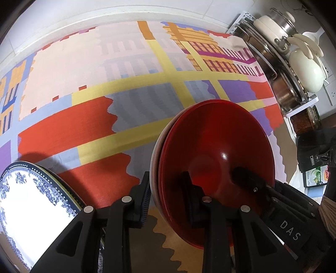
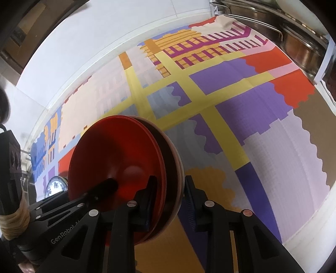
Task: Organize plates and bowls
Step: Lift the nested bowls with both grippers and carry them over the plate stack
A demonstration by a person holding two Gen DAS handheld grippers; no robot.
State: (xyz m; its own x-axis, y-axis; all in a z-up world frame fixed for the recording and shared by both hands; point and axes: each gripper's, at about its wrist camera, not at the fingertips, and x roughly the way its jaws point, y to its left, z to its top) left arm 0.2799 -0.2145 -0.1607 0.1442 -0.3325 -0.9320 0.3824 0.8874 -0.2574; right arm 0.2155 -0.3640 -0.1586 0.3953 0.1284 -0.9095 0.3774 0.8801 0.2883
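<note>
A stack of nested red bowls (image 1: 212, 142) stands on the patterned tablecloth (image 1: 84, 130). My left gripper (image 1: 168, 199) is shut on its near-left rim, one finger outside the wall and one inside. In the right wrist view the red bowls (image 2: 117, 159) are clamped the same way at their right rim by my right gripper (image 2: 171, 201). Each gripper also shows in the other's view, reaching into the bowl: the right gripper (image 1: 250, 182) and the left gripper (image 2: 98, 191). A blue-and-white plate (image 1: 31, 210) lies at the lower left, also small at the plate (image 2: 55, 186).
A dish rack (image 1: 294, 69) with steel pots and cream lids stands at the far right of the cloth. Below it are a dark jar (image 1: 308, 120) and a lemon-labelled box (image 1: 315, 176). A white wall ledge (image 1: 105, 19) borders the far side.
</note>
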